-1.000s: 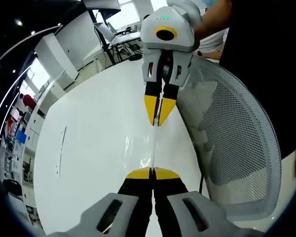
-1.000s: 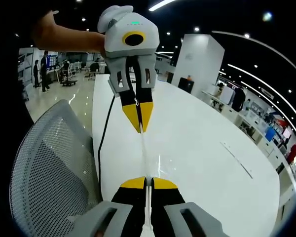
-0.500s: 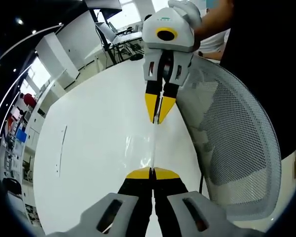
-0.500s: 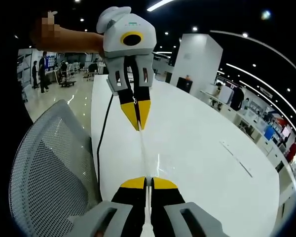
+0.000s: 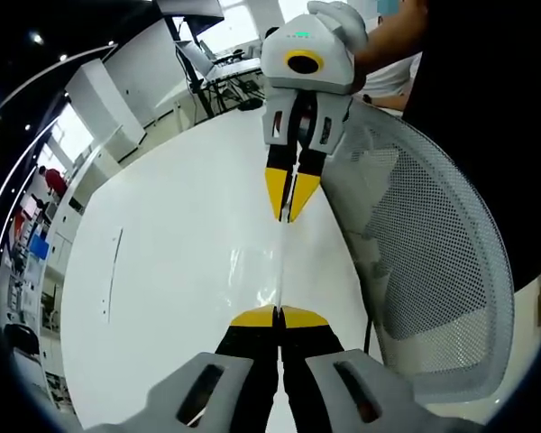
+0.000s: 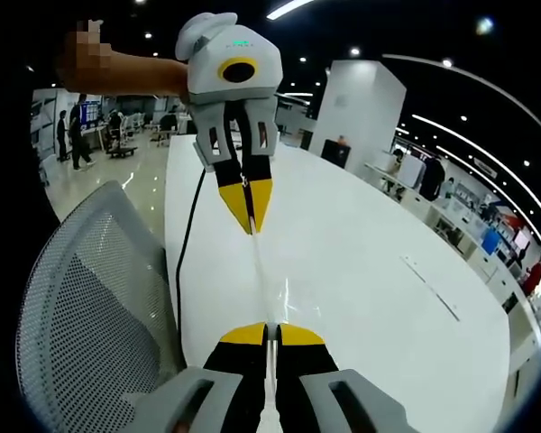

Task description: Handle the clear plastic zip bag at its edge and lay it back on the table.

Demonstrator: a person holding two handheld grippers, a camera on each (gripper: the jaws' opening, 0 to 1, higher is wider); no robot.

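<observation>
1. Stretching between the two grippers, the clear plastic zip bag [image 5: 280, 271] runs edge-on as a thin glinting strip above the white table [image 5: 171, 271]; in the right gripper view the same bag [image 6: 262, 284] shows as a pale line over the table [image 6: 370, 280].
2. Its long axis lies straight from one gripper to the other, so each set of jaws has the bag directly ahead of it, in line with the tips.
3. The left gripper [image 5: 279, 316] has its jaws pressed together on the near end of the bag; seen from the right gripper view, this gripper [image 6: 248, 221] pinches the far end with its yellow tips narrowed to a point.
4. The right gripper [image 6: 268, 334] is likewise clamped on its own end, and from the left gripper view it [image 5: 287, 215] hangs over the table with its tips closed on the strip.
5. Neither gripper is nearer: both hold an end, so lowering should probably be done level and together.
6. Counted: one bag, two grippers, one table, one mesh chair [image 5: 433, 271] just beside the table's edge, one dark cable [image 6: 187, 262] along that edge.
</observation>
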